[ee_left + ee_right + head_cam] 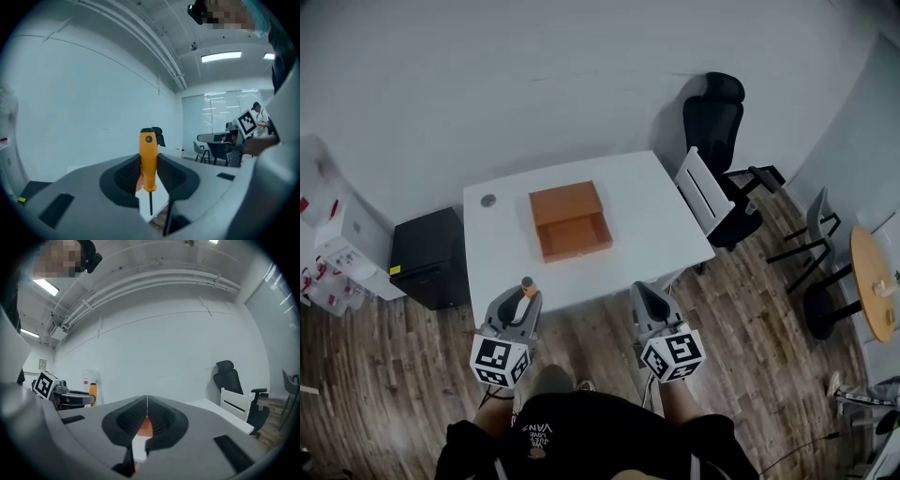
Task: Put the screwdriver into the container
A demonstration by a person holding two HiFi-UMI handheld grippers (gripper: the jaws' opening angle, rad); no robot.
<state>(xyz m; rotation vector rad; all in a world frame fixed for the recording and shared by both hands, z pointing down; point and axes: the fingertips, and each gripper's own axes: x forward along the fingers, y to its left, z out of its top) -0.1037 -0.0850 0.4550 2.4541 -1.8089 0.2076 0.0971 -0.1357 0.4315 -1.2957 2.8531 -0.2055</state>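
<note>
An orange open box, the container, sits in the middle of the white table. Both grippers hover level just short of the table's near edge. My left gripper is shut on the screwdriver. In the left gripper view the orange handle stands upright between the pads, the thin shaft pointing down. My right gripper is shut with nothing in it, its pads meeting in the right gripper view. The container shows low behind those pads, and the screwdriver to their left.
A black office chair and a white chair stand at the table's right. A black cabinet sits left of it on the wooden floor. A round wooden table is at the far right. A grey cap marks the table's back left.
</note>
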